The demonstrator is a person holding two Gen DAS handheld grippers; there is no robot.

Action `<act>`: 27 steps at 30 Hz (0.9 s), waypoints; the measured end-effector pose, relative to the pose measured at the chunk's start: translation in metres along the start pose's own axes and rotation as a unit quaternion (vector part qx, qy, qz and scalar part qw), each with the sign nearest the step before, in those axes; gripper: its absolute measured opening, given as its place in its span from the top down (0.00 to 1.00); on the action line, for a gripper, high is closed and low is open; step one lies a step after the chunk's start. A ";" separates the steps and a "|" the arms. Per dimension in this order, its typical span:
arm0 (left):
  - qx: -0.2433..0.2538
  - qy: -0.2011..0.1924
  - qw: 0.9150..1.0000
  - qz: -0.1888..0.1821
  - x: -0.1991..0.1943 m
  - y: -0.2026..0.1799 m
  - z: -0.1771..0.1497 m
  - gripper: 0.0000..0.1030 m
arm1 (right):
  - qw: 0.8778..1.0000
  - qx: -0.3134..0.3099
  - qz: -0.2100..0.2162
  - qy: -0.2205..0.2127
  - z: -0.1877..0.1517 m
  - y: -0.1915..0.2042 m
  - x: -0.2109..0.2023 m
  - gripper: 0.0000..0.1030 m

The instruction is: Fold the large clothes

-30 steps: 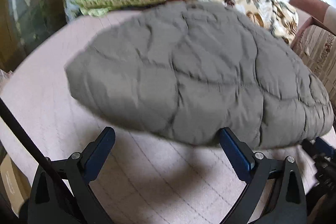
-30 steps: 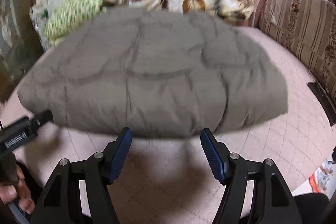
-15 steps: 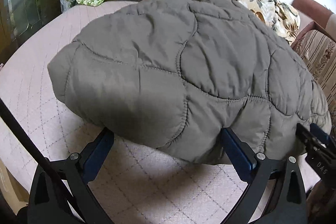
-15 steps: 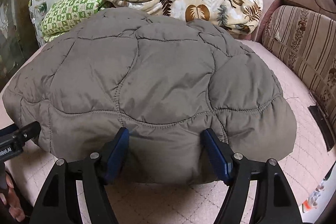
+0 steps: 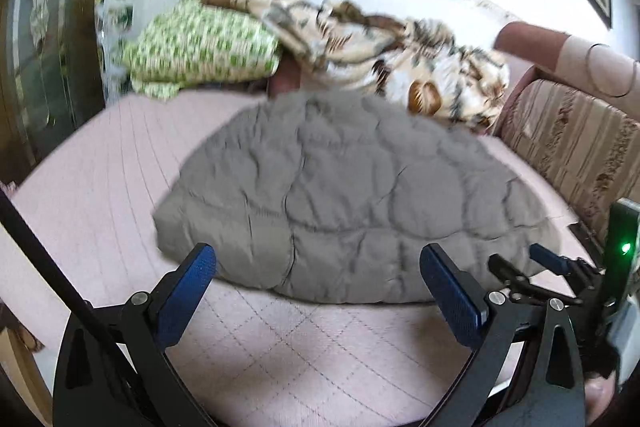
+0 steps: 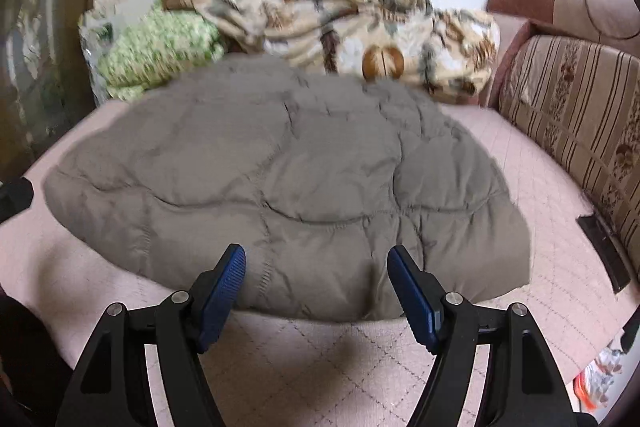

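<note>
A grey quilted padded garment lies folded in a thick bundle on the pink bed cover. My left gripper hovers open just short of its near edge, with nothing between the blue pads. My right gripper is open too, its pads standing either side of the near hem without pressing on it. The right gripper also shows at the right edge of the left wrist view, beside the bundle's right end.
A green patterned pillow and a crumpled leaf-print blanket lie at the head of the bed. A striped sofa back runs along the right. Dark glass doors stand at the left. A shoe lies on the floor at the lower right.
Both grippers have drawn back and up from the garment's near edge, the left one further. The bundle now lies free on the bed and looks smaller in both views.
</note>
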State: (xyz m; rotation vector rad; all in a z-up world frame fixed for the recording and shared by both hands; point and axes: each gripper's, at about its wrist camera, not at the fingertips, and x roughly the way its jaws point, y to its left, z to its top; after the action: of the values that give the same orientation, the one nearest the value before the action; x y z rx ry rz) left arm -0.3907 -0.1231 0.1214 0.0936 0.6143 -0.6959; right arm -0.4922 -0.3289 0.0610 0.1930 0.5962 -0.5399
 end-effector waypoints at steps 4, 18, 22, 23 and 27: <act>0.007 -0.035 0.999 -0.002 -0.042 -0.001 0.018 0.01 | 0.996 -0.004 0.001 -0.088 0.001 0.001 -0.048 0.23; 0.097 0.006 0.993 0.065 -0.062 -0.040 -0.009 0.00 | 0.985 -0.008 0.000 -0.174 -0.023 0.006 -0.152 0.05; 0.055 0.015 0.991 0.120 -0.038 -0.023 -0.019 0.00 | 0.984 -0.046 -0.004 -0.174 -0.023 0.023 -0.150 0.01; 0.039 0.024 0.992 0.116 -0.032 -0.018 -0.022 0.00 | 0.984 -0.049 -0.003 -0.170 -0.023 0.025 -0.147 0.01; 0.018 0.049 0.991 0.125 -0.014 -0.004 -0.040 0.00 | 0.988 -0.052 0.014 -0.144 -0.027 0.037 -0.133 0.01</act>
State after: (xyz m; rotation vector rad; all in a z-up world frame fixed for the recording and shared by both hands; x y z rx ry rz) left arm -0.4210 -0.1069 0.0964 0.2355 0.6714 -0.4620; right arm -0.5775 -0.2324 0.1168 0.0229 0.3377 -0.4968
